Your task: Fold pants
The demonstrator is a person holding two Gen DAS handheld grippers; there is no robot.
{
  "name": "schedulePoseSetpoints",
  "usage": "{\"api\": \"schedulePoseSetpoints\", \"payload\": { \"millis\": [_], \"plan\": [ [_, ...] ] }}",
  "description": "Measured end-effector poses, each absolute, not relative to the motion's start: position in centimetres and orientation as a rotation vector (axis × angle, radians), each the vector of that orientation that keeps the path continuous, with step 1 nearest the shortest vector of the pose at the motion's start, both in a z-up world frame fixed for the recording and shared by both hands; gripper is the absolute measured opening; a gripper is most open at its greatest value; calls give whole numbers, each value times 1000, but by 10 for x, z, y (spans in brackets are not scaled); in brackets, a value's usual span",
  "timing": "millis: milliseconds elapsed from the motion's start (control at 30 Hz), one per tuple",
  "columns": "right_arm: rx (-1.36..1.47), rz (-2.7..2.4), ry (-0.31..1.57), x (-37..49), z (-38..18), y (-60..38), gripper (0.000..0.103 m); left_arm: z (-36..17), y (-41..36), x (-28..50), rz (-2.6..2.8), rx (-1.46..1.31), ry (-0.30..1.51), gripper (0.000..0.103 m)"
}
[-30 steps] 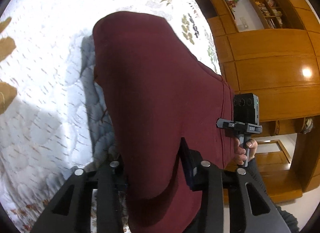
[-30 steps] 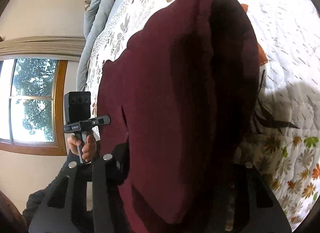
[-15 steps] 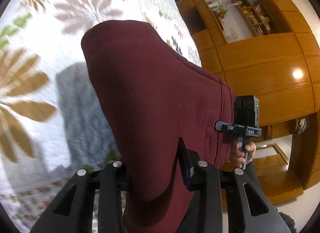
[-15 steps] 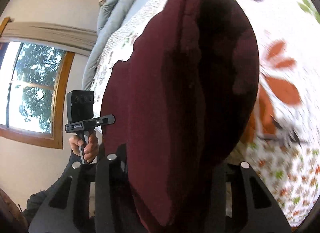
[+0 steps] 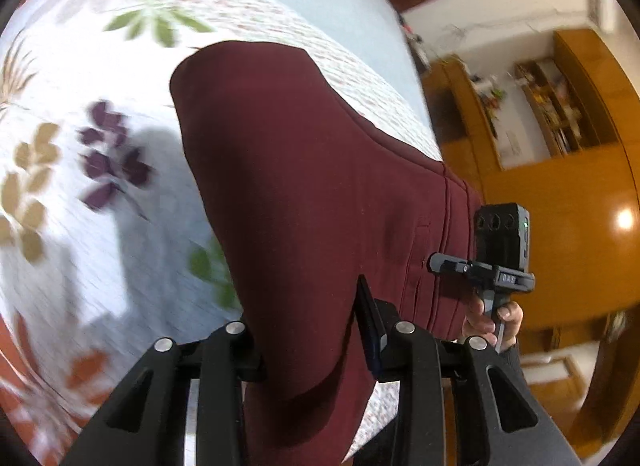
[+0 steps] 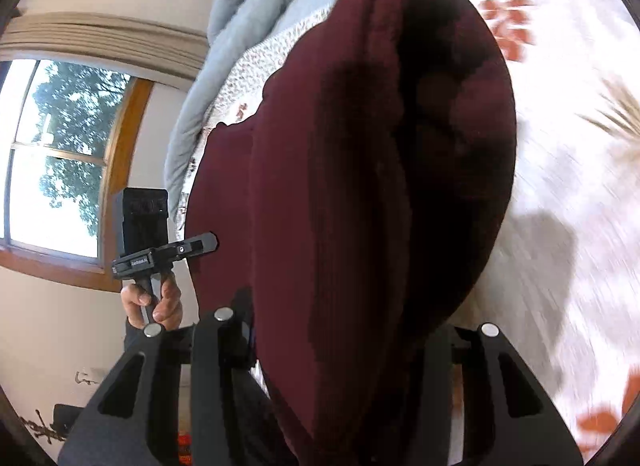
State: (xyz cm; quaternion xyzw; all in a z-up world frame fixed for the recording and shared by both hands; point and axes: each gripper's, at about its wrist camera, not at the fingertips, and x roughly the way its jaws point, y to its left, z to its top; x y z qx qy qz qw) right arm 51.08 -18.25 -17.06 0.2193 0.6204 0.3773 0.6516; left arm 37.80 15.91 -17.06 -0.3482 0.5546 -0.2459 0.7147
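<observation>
Left wrist view first: we see our left tongs (image 5: 312, 346) pinching a fold of the dark maroon, soft-knit pants (image 5: 320, 193), the cloth bunched between the two black fingers and spilling down past them toward the camera. From that pinch the pants stretch forward and up, held off the white quilted bedspread with a leaf print (image 5: 100, 185), and their grey shadow falls on the quilt to the left. The stitched waistband runs along the right edge of the cloth, and just beyond it our right hand (image 5: 492, 318) grips the black handle of the right tongs' camera unit (image 5: 502, 242). Orange-brown wooden cabinets (image 5: 560, 193) fill the background on the right.

In the right wrist view, our right tongs (image 6: 340, 346) are likewise clamped on the pants (image 6: 360, 185); the fabric is thick and gathered here, covering the gap between the fingers and hiding most of the right finger. The garment hangs as a broad, rounded mass in front of the lens, above the bedspread (image 6: 580, 185), which is blurred. At the left, our left hand (image 6: 154, 302) holds the other handle beside the edge of the pants, with a wood-framed window (image 6: 56, 161) behind it and a pale blue-grey duvet (image 6: 240, 5) heaped along the far side of the bed.
</observation>
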Motion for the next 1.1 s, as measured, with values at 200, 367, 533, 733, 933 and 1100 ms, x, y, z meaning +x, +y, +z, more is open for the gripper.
{"api": "schedulePoseSetpoints", "payload": {
  "millis": [200,367,533,733,933,1100],
  "plan": [
    [517,847,1482,565,-215,-122,44,-227,210,398,-474,-858,1279,34],
    [541,785,1539,579,-262,-119,55,-257,210,392,-515,-903,1289,42],
    [517,729,1477,574,-238,-134,73,-240,224,373,-472,-886,1229,53],
    [581,710,1273,574,-163,-151,72,-176,244,373,-538,-876,978,60],
    [665,771,1345,596,-195,-93,61,-214,207,411,-596,-1028,973,66],
    [796,690,1390,587,-247,-139,0,-255,212,415,-593,-1154,971,65]
  ]
}}
